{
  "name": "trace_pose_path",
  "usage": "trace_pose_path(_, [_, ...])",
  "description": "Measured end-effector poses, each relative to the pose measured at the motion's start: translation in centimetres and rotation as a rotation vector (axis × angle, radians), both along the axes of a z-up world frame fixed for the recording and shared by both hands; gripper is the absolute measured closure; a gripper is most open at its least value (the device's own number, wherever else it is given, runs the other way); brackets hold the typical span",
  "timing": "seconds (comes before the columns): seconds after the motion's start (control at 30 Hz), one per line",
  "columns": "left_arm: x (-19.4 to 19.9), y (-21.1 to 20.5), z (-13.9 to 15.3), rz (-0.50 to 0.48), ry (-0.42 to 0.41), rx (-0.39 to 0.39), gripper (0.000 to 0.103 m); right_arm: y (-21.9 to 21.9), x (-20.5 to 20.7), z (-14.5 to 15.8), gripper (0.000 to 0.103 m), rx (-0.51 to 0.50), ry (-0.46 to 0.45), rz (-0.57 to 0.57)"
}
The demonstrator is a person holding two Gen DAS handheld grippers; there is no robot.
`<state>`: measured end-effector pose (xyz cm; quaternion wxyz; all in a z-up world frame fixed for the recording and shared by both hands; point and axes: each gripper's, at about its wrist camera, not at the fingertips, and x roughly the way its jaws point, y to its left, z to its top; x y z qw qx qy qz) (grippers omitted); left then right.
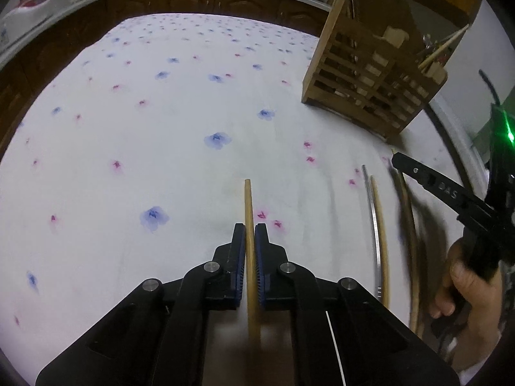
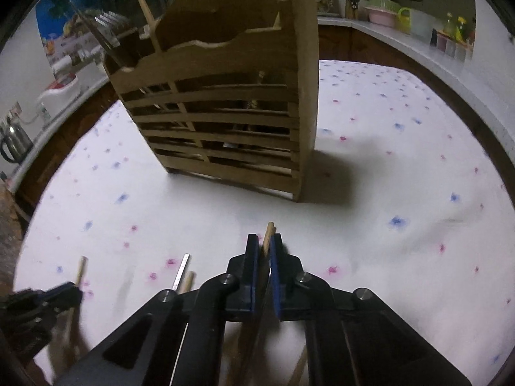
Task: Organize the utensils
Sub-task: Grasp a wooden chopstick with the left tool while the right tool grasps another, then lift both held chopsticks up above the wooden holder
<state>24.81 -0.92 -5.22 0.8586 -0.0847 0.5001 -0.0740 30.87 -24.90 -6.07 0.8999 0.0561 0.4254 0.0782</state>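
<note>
The left hand-held gripper (image 1: 250, 230) is pressed together on a wooden chopstick (image 1: 248, 206); the stick runs between the blue pads and its tip projects past the fingertips over the floral cloth (image 1: 161, 128) that covers the counter. The right hand-held gripper (image 2: 264, 241) is likewise clamped on a second wooden chopstick (image 2: 268, 230), whose squared end protrudes just beyond the pads. A person's hand (image 1: 463, 286) grips the right tool's handle near the right edge of the left wrist view.

Between the two grippers, on the cloth, lie two more utensils side by side — a metal chopstick (image 1: 375, 225) and a wooden one (image 1: 383, 231), touching or nearly so along their length.

The slatted wooden utensil holder (image 2: 225, 112) stands upright on the cloth toward the far side of the counter, well apart from both grippers. Several sticks already stand in its compartments — which compartment cannot be told.
</note>
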Motion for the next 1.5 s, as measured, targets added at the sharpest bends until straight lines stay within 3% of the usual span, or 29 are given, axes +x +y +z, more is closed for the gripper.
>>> trace_pose_path(0.33, [-2.1,0.6,5.2,-0.011,-0.11,-0.079,0.098,-1.3,-5.0,6.9,0.098,0.165,-0.156,0.01])
trace_pose_path(0.67, [-4.4,0.8,11.0,-0.04,-0.239,-0.127,0.098,-2.5,-10.3,12.1,0.098,0.223,-0.282,0.024])
trace_pose_path(1.0, [-5.5,0.7,13.2,-0.059,-0.29,-0.137,0.098,-3.3,-12.9,15.1,0.098,0.235,-0.363,0.033])
trace_pose_path(1.5, [-5.2,0.4,15.4,-0.068,-0.342,-0.132,0.098,-3.9,-13.0,17.9,0.098,0.228,-0.439,0.03])
